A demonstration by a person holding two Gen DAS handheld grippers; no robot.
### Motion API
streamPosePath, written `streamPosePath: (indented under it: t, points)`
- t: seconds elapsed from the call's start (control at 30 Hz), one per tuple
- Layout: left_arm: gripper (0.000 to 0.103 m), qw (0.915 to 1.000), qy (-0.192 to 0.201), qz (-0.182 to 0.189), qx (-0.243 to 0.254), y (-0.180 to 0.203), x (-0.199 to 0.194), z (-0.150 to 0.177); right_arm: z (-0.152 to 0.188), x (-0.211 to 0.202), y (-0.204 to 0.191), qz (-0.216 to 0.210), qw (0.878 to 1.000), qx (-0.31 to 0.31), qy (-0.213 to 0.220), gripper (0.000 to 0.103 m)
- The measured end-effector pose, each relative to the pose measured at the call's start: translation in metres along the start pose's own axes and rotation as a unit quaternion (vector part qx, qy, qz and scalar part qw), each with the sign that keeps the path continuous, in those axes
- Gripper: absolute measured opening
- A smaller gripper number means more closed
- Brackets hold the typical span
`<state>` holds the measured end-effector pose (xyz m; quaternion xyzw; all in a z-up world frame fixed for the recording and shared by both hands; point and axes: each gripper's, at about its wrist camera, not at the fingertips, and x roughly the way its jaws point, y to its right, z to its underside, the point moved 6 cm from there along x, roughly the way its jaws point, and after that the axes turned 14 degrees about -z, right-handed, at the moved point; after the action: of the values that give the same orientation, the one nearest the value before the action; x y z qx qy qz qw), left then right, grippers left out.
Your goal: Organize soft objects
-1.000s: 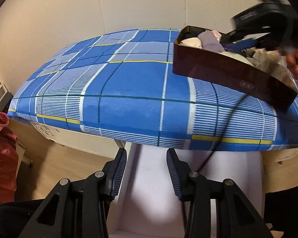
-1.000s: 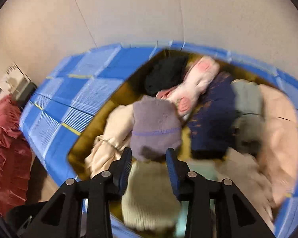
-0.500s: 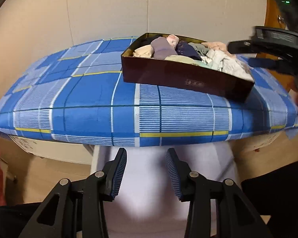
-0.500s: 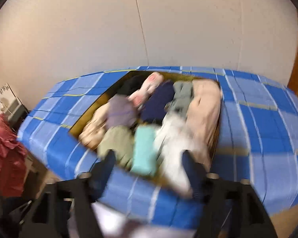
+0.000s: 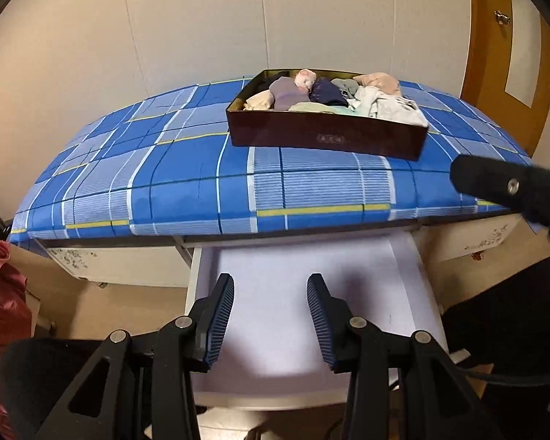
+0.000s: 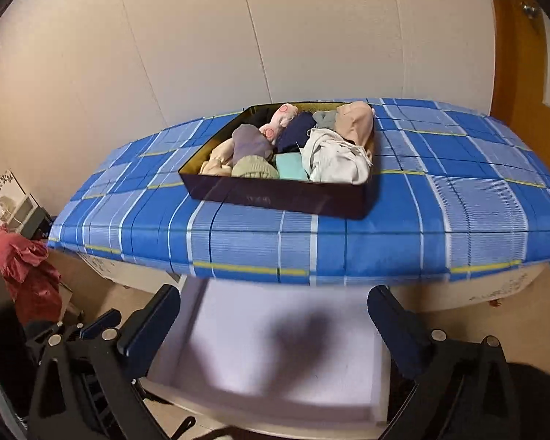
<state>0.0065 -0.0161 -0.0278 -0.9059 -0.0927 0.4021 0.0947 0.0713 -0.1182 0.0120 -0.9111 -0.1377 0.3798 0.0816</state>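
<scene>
A dark brown box sits on a blue plaid cloth spread over the desk, towards the back and close to the pale wall. The box is packed to the rim with soft folded pieces: a cream bundle at its left end, a mauve knit piece beside that, an olive knit roll and a mint-green fold along the front wall, a pink patterned sock and a navy item behind them, a grey piece further back, a peach garment in the far right corner, and a loose white garment heaped over the right front corner. Below the desk edge a white drawer stands pulled out, its pale lining bare apart from shadows. The left tongs hang over the drawer with a narrow gap between the blue ribbed pads and nothing in it. The right tongs are also above the drawer, their jaws opening wide with nothing between them; from the left wrist view they show as a black blurred shape at the right edge. A crumpled red cloth lies at the left, below the desk, and a wooden door stands at the right.
</scene>
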Motion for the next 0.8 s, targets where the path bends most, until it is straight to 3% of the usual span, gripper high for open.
streamPosePath:
  t: [0.27,0.47,0.67,0.8]
  points:
    - [0.042,0.9996,0.012,-0.014,-0.021,-0.016,-0.028,-0.003,0.016,-0.027,0.007,0.055,0.998,0.028,0.028,0.103]
    - [0.042,0.9992,0.023,-0.018,-0.028,-0.020,-0.044,-0.013,0.013,-0.047,-0.001,0.110,0.992,-0.006,0.057,0.103]
    - [0.042,0.9989,0.029,-0.010,-0.037,-0.020,-0.056,-0.022,0.012,-0.067,-0.012,0.072,0.993,0.003,0.091,0.103]
    - [0.042,0.9980,0.040,-0.009,-0.047,-0.022,-0.064,-0.027,0.011,-0.072,-0.013,0.087,0.992,0.006,0.092,0.103]
